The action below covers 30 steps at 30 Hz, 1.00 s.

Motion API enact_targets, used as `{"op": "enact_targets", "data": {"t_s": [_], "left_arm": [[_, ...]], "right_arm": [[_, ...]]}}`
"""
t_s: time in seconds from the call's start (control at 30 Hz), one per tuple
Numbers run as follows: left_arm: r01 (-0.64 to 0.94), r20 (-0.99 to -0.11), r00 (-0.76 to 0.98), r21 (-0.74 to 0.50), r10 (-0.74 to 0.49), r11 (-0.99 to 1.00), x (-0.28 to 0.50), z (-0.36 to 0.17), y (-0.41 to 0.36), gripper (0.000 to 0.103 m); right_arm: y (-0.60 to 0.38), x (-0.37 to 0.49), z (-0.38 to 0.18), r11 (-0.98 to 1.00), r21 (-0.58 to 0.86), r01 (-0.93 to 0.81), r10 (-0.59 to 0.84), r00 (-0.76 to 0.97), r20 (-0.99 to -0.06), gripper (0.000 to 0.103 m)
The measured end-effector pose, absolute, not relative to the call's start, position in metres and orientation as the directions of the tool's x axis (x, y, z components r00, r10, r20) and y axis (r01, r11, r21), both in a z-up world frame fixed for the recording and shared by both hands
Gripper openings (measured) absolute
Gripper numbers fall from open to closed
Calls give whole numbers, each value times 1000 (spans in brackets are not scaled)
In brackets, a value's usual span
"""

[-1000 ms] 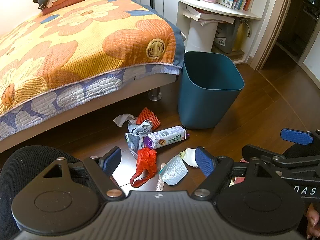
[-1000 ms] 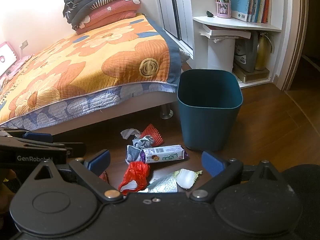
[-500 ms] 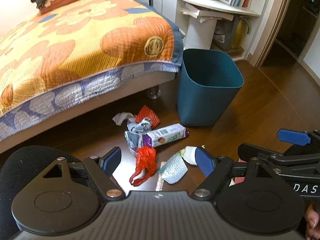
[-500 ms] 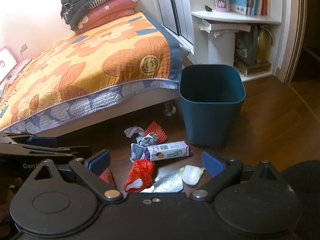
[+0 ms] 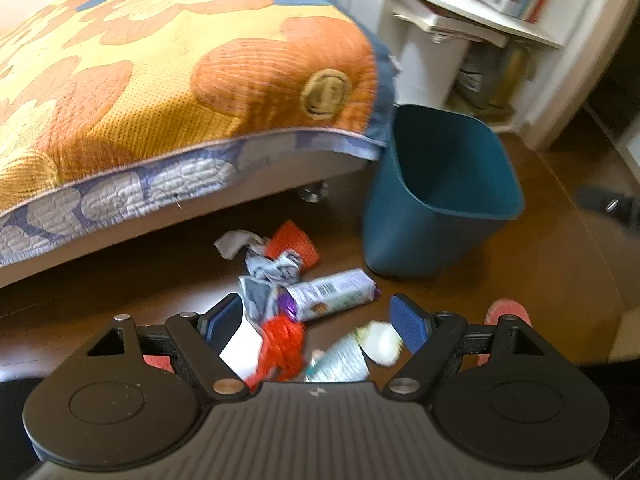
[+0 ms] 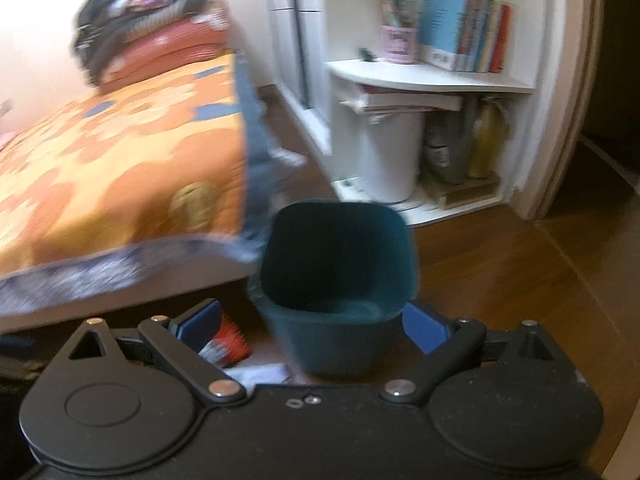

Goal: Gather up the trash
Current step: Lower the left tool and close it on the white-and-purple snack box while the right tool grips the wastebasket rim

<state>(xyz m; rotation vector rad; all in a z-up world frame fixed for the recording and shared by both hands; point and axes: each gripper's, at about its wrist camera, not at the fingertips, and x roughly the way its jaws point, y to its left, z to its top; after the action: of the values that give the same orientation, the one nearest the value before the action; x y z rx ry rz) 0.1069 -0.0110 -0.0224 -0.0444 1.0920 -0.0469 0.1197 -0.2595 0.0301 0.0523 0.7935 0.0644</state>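
A pile of trash lies on the wooden floor beside the bed: a purple-and-white carton [image 5: 334,294], crumpled grey paper [image 5: 268,276], an orange-red mesh piece [image 5: 294,242], a red plastic bag [image 5: 282,344], a silver wrapper [image 5: 340,364] and a white scrap [image 5: 380,340]. A dark teal bin [image 5: 440,200] stands upright to the right of the pile. My left gripper [image 5: 318,322] hangs open above the pile, holding nothing. My right gripper [image 6: 312,326] is open and empty, facing the teal bin [image 6: 340,280], with the mesh piece [image 6: 230,344] by its left finger.
The bed [image 5: 168,92] with its orange flowered cover overhangs the floor at the left. White shelves [image 6: 432,80] with books, a white can [image 6: 388,156] and bottles stand behind the bin. A pink shoe [image 5: 506,314] shows by the left gripper's right finger.
Both grippers moved forward; the trash and bin look larger and nearer. The right wrist view swung right, from the pile to the bin. The other gripper has left both views. Jaws stayed open.
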Motion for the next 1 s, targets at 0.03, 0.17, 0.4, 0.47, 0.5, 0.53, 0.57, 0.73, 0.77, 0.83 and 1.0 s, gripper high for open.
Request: {"op": "enact_targets", "data": {"t_s": [0.03, 0.17, 0.4, 0.47, 0.5, 0.53, 0.57, 0.73, 0.77, 0.83, 1.0], "left_arm": [[5, -890, 455, -41, -39, 999, 117, -26, -11, 81], [2, -910, 414, 9, 7, 1000, 156, -50, -8, 81], [79, -947, 321, 58, 30, 995, 199, -107, -24, 81], [145, -951, 311, 55, 7, 988, 210, -120, -35, 81], [173, -952, 305, 53, -2, 984, 215, -126, -39, 81], [207, -955, 297, 41, -23, 977, 220, -132, -44, 81], [246, -957, 287, 30, -43, 969, 226, -140, -48, 81], [432, -971, 229, 44, -62, 901, 246, -182, -68, 81], [459, -974, 215, 41, -67, 887, 249, -191, -72, 81], [509, -979, 195, 43, -67, 859, 253, -210, -79, 81], [569, -987, 137, 5, -89, 823, 264, -252, -86, 81]], "right_arm": [[-267, 132, 28, 997, 70, -18, 62, 697, -714, 97], [-296, 184, 5, 995, 80, 62, 19, 662, -749, 94], [-316, 250, -55, 993, 21, 120, -47, 534, -844, 81], [-319, 262, -75, 993, 18, 117, -43, 499, -865, 72], [-318, 267, -82, 992, 7, 123, -53, 482, -875, 70], [-318, 273, -91, 992, -2, 128, -62, 466, -882, 67], [-320, 278, -97, 991, -5, 133, -66, 455, -888, 66], [-321, 298, -122, 991, -17, 135, -69, 390, -918, 48], [-320, 304, -128, 991, -17, 133, -65, 369, -927, 47], [-323, 312, -136, 992, 14, 128, -30, 334, -942, 36], [-317, 332, -144, 998, -57, 12, -58, 296, -953, 27]]}}
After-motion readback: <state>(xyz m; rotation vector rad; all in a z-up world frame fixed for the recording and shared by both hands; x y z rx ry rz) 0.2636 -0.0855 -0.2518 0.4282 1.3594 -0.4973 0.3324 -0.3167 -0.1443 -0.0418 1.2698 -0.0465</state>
